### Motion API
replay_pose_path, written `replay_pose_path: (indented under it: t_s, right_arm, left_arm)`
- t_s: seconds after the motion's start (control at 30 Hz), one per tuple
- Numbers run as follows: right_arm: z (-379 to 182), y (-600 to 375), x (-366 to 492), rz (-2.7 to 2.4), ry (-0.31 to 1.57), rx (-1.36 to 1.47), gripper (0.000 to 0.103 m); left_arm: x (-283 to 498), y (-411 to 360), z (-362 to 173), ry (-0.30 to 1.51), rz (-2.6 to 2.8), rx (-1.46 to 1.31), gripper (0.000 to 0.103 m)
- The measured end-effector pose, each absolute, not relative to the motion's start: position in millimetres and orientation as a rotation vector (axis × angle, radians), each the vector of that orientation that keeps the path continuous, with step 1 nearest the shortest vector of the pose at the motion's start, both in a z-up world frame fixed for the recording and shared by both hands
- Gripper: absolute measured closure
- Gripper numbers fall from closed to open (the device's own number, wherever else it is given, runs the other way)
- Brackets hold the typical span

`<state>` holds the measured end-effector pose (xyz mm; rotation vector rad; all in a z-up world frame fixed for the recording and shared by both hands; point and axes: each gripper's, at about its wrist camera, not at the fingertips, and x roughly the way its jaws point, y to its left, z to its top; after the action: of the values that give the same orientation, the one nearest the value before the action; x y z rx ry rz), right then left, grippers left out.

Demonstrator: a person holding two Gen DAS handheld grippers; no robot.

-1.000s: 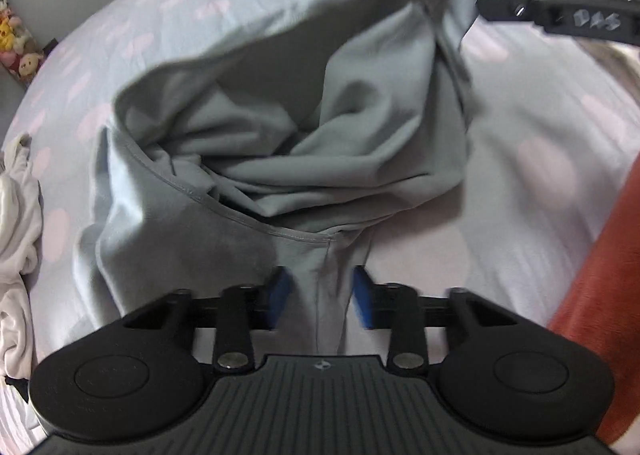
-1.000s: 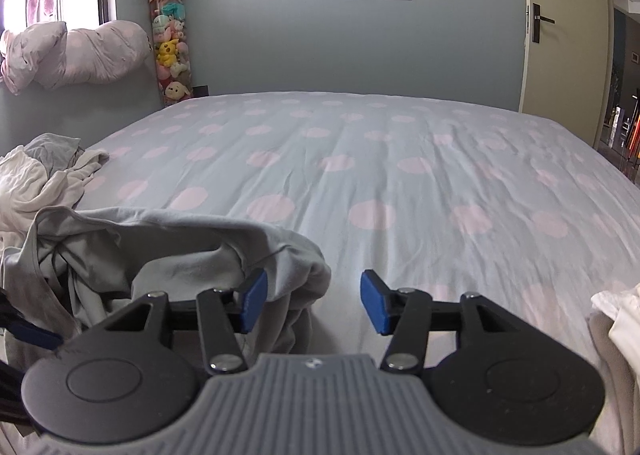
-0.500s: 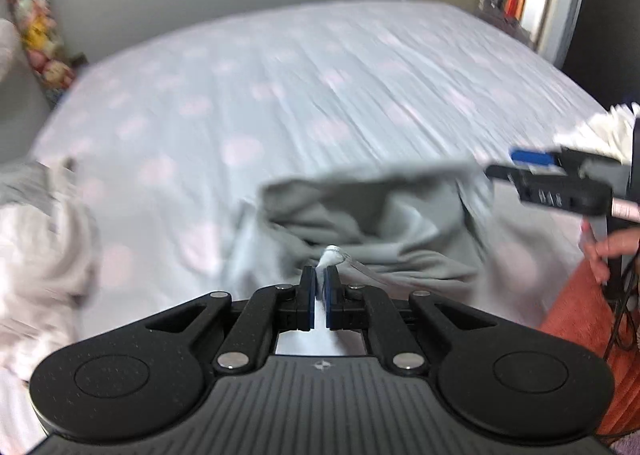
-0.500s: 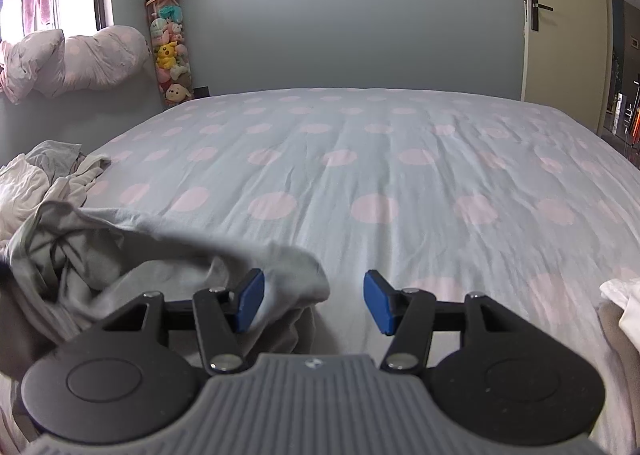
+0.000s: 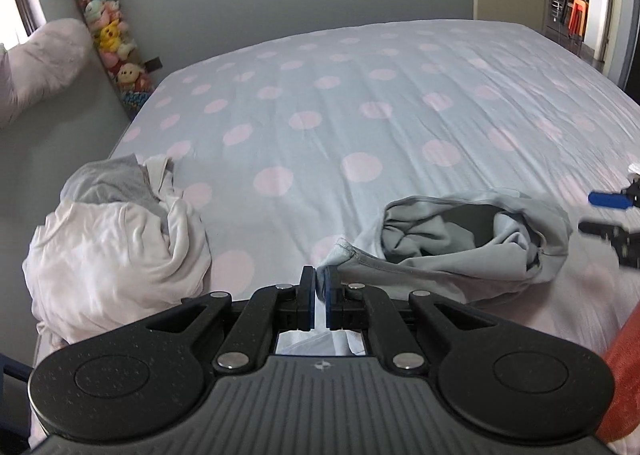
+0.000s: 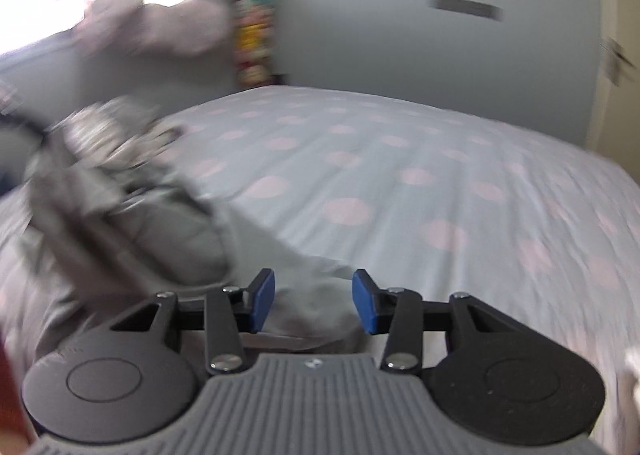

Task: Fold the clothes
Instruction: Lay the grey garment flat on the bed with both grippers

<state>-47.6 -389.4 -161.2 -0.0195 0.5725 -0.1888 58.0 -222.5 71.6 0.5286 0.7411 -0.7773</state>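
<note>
My left hand-held gripper [image 5: 318, 282] pinches the shirt [image 5: 472, 239] hem, the right [image 6: 314, 305] closing unclamped over cloth, so it may slip on a thin bite

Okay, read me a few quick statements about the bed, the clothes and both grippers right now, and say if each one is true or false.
1. The left gripper is shut on the grey garment. True.
2. The right gripper is clamped tight on cloth. False: its jaws have just been closing, but a gap remains, with grey cloth between them.
3. The bedsheet has pink dots. True.
4. The white clothes pile lies right of the grey garment. False: it lies to its left.
</note>
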Motion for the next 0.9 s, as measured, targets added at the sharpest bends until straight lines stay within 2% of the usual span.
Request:
replay_pose_path:
  t_s: [0.33,0.37,0.4,0.43,0.47,0.57,0.8,0.9]
  right_arm:
    - [-190.7,-348.5,-11.4,-0.068,0.811,-0.311,0.061]
    - [-190.2,-350.6,-10.3,-0.079,0.811,-0.312,0.067]
    - [-189.0,-352.9,-9.6,-0.091,0.808,-0.312,0.083]
    - [-187.9,-355.2,-8.9,-0.103,0.805,-0.311,0.092]
    - [-186.8,-357.6,-8.3,-0.115,0.802,-0.311,0.098]
    - [-176.4,-367.9,-9.2,-0.167,0.770,-0.298,0.098]
    - [-94.1,-418.0,-25.9,-0.423,0.544,-0.216,0.098]
    - [-70.5,-427.5,-30.6,-0.490,0.502,-0.230,0.098]
  left_arm:
    - [71.0,-218.3,73.2,0.738,-0.798,0.489,0.100]
    - [72.3,-217.7,73.5,0.737,-0.800,0.487,0.100]
    - [73.1,-217.0,73.9,0.736,-0.801,0.484,0.100]
    - [73.5,-216.1,74.8,0.734,-0.802,0.480,0.100]
    - [73.1,-215.0,76.2,0.730,-0.806,0.478,0.100]
    - [71.4,-212.2,80.6,0.720,-0.825,0.470,0.100]
    - [51.6,-213.4,98.5,0.665,-0.952,0.430,0.100]
    - [35.9,-217.5,112.7,0.632,-1.036,0.392,0.100]
